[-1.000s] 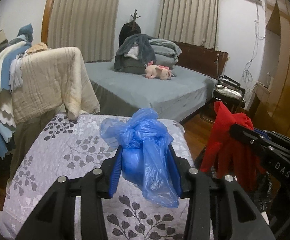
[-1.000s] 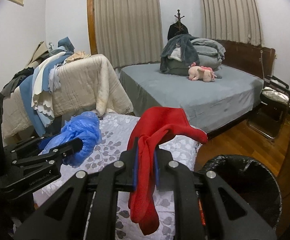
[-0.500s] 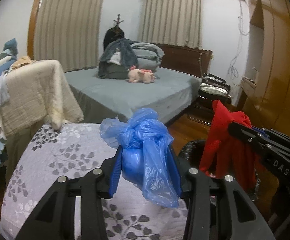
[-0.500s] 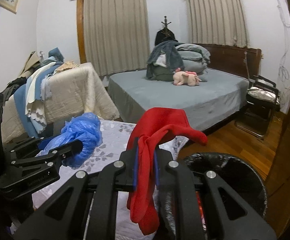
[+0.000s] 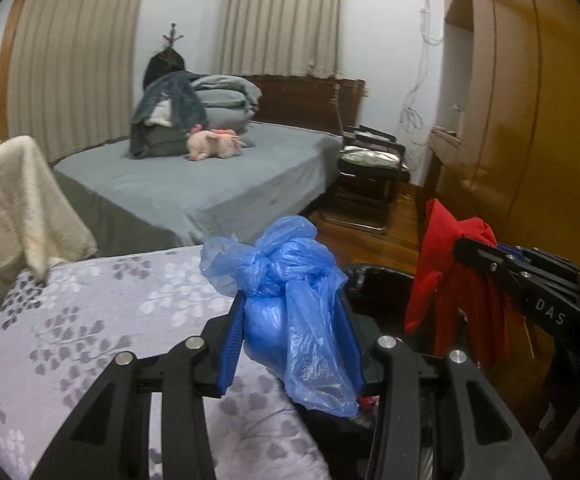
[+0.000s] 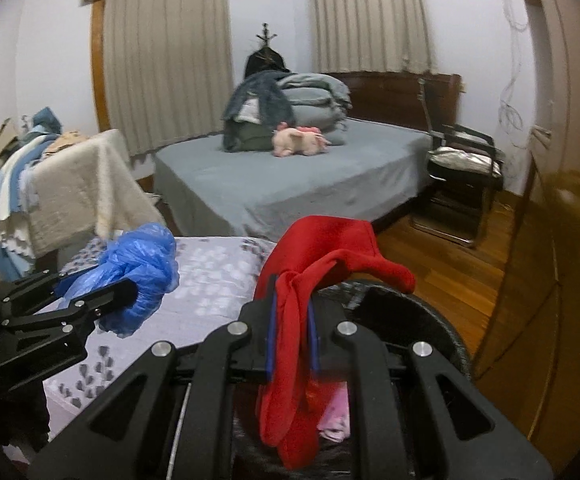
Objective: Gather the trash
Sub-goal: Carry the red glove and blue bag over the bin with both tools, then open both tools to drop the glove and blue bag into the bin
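My left gripper [image 5: 290, 320] is shut on a knotted blue plastic bag [image 5: 290, 288], held above the edge of the floral-covered mattress [image 5: 102, 312]. It also shows in the right wrist view [image 6: 134, 276]. My right gripper [image 6: 292, 332] is shut on a red cloth [image 6: 318, 264] that hangs over the black-lined trash bin [image 6: 430, 320]. The red cloth [image 5: 454, 272] and bin rim [image 5: 378, 276] also show at the right of the left wrist view. Pink and red scraps [image 6: 336, 412] lie inside the bin.
A grey bed [image 6: 310, 176] with folded bedding and a pink plush toy [image 6: 298, 140] stands behind. A blanket-draped rack [image 6: 74, 184] is at left. A black chair [image 6: 462, 172] and wooden wardrobe [image 6: 562, 200] stand at right on the wood floor.
Both grippers have swung right with their loads. The bin now lies under the red cloth and close beside the blue bag; the draped rack has slid out to the left.
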A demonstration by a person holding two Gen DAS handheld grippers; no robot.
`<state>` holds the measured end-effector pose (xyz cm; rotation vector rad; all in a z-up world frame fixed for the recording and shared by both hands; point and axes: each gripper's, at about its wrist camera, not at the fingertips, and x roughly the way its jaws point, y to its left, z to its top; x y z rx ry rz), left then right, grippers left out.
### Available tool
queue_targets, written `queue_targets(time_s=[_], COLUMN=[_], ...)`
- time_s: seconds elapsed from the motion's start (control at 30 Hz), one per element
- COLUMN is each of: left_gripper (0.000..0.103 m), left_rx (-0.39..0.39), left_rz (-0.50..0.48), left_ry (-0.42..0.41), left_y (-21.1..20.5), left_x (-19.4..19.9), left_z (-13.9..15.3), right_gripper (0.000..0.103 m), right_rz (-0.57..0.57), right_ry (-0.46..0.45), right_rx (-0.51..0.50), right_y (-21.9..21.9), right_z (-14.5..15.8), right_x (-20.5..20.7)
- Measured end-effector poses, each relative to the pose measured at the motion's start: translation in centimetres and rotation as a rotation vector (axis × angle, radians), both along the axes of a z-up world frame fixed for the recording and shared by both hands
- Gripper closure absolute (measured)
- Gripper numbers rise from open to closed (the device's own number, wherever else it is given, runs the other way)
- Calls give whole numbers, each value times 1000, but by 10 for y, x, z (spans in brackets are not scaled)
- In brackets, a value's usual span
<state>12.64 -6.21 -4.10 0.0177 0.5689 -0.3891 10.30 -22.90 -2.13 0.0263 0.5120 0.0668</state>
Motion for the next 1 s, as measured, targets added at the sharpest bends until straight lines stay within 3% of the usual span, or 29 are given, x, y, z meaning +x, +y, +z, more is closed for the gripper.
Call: queue_targets(time_s=[0.53, 0.73, 0.8, 0.87, 0.9, 1.0], left_gripper=[60, 57, 46, 33, 32, 27], left_rx=[34, 33, 38, 37, 34, 34], left_rz=[-164, -219, -225, -223, -224, -220], left_ry=[73, 122, 136, 137, 136, 139], left_y=[-86, -109, -110, -110, -108, -104], left_x=[49, 72, 76, 77, 77, 76], left_z=[-49, -70, -75, -76, -76, -76], right_gripper=[91, 84, 66, 56, 50, 47], right_rz=[-132, -142, -143, -148, -147, -154], right_ry=[103, 165, 199, 224, 239, 261], right_rx=[-16, -21, -17, -21, -26, -24], right_y=[-57, -67, -71, -72, -71, -71], right_z=[-55, -79, -88, -95, -99, -105], right_x=[26, 40, 45, 46, 45, 42])
